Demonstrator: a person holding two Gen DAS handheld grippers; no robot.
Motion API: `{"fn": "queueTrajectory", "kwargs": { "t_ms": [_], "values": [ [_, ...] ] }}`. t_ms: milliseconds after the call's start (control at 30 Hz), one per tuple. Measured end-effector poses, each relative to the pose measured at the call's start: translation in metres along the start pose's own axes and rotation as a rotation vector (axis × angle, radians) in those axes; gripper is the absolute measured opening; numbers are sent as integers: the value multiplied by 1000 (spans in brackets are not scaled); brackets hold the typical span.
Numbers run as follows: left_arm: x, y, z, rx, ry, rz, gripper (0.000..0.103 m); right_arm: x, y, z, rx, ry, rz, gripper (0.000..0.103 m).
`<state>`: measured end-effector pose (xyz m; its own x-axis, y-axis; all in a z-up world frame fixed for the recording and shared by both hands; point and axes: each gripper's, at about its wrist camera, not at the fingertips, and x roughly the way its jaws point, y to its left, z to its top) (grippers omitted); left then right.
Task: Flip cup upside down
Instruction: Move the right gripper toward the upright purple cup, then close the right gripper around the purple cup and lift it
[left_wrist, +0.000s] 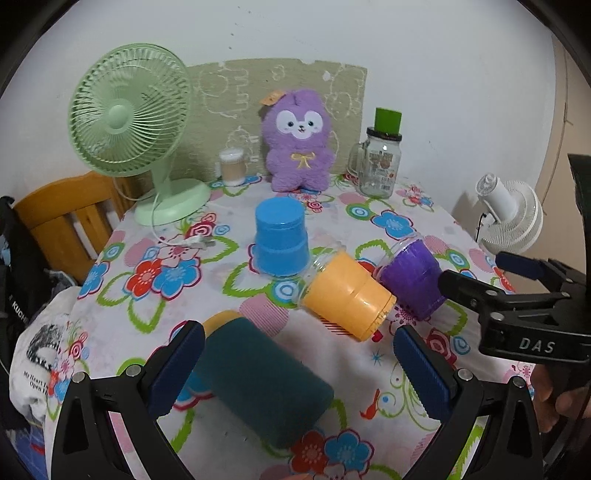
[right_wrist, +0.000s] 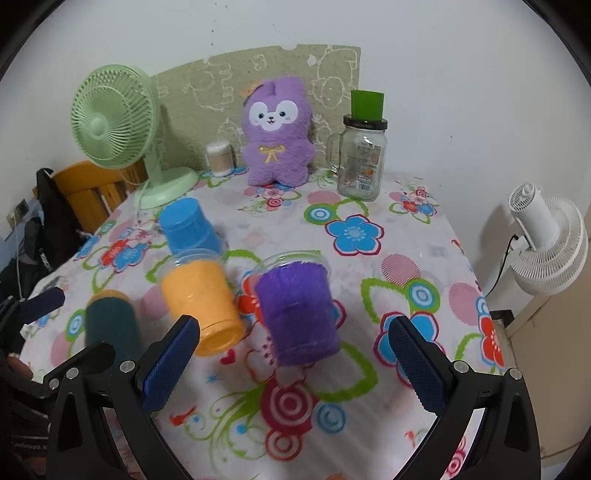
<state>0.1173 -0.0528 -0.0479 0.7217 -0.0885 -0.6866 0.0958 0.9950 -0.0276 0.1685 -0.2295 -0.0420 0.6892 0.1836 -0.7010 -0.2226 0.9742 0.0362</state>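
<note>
Several cups are on the flowered tablecloth. A blue cup (left_wrist: 280, 240) (right_wrist: 190, 226) stands upside down. An orange cup (left_wrist: 347, 295) (right_wrist: 201, 299), a purple cup (left_wrist: 412, 280) (right_wrist: 297, 308) and a dark teal cup (left_wrist: 258, 380) (right_wrist: 110, 325) lie on their sides. My left gripper (left_wrist: 299, 354) is open, its jaws either side of the teal cup, not touching it. My right gripper (right_wrist: 291, 354) is open just before the purple cup; it also shows in the left wrist view (left_wrist: 472, 275).
At the back stand a green desk fan (left_wrist: 129, 122), a cotton swab jar (left_wrist: 232, 166), a purple plush toy (left_wrist: 297, 144) and a glass mug jar (left_wrist: 380, 162) with a green cup on top. A white fan (right_wrist: 546, 240) stands off the table's right. A wooden chair (left_wrist: 66, 218) is at left.
</note>
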Motion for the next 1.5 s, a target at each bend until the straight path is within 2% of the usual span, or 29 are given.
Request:
{"fn": "queueTrajectory", "kwargs": {
  "t_ms": [200, 567, 633, 733, 767, 800, 1067, 1500],
  "values": [
    [23, -6, 7, 27, 40, 9, 103, 29, -11, 3, -1, 49, -18, 103],
    [39, -18, 7, 81, 61, 13, 103, 67, -27, 1, 45, 106, 40, 103],
    [38, -21, 6, 96, 59, 13, 103, 73, -26, 2, 37, 112, 45, 97],
    [37, -25, 5, 112, 67, 11, 103, 82, -21, 2, 5, 150, 29, 76],
    [36, -26, 4, 115, 66, 12, 103, 86, -20, 1, -6, 173, 22, 66],
    [33, -27, 3, 120, 60, 12, 103, 89, -19, 0, -10, 190, 20, 64],
    [12, -30, -1, 114, 32, 5, 103, 64, -17, -1, 7, 142, 28, 63],
    [-32, -21, -19, 75, 4, 4, 103, -8, 30, -10, -98, 50, 48, 63]
  ]
}}
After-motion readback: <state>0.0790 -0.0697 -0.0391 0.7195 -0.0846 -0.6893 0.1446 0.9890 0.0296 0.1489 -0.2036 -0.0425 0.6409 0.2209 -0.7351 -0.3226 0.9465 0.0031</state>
